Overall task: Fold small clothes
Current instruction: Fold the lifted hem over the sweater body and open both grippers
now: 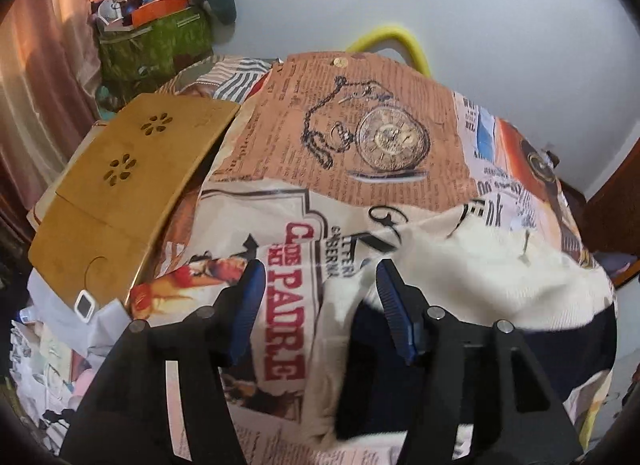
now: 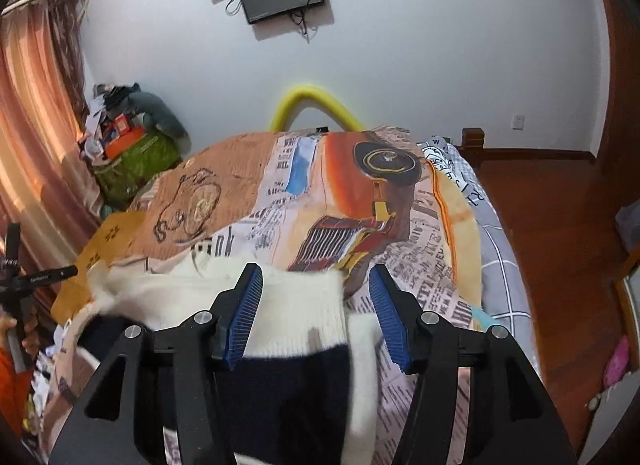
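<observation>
A: So, where is the sweater (image 2: 296, 305) lying now?

B: On the bed (image 2: 404, 221), across the printed cover, near the close edge. It is cream knit with a dark navy part. The left hand-held gripper (image 1: 318, 271) hangs over its left edge; the right hand-held gripper (image 2: 316, 277) hangs over its ribbed cream band.

A: Has either one got hold of it?

B: No. Both stand about half open with nothing pinched, the blue pads clear of the cloth.

A: How would it handle?

B: Soft, light and floppy, I judge. It will sag and bunch wherever it is not held, and a knit can stretch. It will not break.

A: Where to take it?

B: Probably at two edge points well apart, one per gripper, pinching through a doubled rim like the ribbed band so it does not slip.
</observation>
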A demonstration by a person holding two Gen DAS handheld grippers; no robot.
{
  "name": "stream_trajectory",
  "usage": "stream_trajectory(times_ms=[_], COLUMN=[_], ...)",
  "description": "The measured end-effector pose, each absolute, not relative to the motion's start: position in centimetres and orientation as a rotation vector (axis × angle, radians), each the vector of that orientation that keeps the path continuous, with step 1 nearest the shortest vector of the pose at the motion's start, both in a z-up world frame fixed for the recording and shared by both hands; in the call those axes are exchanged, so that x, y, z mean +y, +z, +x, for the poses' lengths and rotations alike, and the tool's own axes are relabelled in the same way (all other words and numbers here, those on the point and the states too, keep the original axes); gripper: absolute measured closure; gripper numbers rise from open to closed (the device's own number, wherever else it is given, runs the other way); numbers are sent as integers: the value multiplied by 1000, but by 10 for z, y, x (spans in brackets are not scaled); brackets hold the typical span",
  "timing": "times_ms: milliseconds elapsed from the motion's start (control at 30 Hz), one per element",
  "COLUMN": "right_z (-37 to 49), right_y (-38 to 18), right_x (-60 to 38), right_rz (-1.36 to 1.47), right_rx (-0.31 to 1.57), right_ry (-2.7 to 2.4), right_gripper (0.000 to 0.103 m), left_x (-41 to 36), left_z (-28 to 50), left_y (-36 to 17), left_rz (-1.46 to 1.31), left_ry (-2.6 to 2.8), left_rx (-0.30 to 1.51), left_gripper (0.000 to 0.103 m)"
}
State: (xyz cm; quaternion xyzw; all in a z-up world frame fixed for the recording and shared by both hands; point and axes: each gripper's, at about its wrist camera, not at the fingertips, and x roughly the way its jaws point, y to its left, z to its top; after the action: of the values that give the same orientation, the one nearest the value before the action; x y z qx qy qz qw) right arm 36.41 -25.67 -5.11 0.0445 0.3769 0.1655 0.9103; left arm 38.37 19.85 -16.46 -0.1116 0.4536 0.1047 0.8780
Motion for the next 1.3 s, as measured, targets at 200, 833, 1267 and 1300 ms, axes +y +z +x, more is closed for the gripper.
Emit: stream_trajectory(times_ms=[200,833,1267,1300], right_z=[356,386,387,389], right_y=[-66,-116,-105,-110], right_x=[-250,-236,-227,-225], right_rz=[20,-42,-85,-105], right_rx=[825,934,848,859], right_ry=[363,337,336,322], right_gripper=[50,55,94,94], left_x=[194,156,173,174], left_z=[379,438,423,425], left_y=[-184,-254,-212,-217], left_rz=[-228,-258,-154,-150], left_ry=[193,9,178,190], left_rx=[1004,1125,933,950], left_gripper=[46,93,95,95])
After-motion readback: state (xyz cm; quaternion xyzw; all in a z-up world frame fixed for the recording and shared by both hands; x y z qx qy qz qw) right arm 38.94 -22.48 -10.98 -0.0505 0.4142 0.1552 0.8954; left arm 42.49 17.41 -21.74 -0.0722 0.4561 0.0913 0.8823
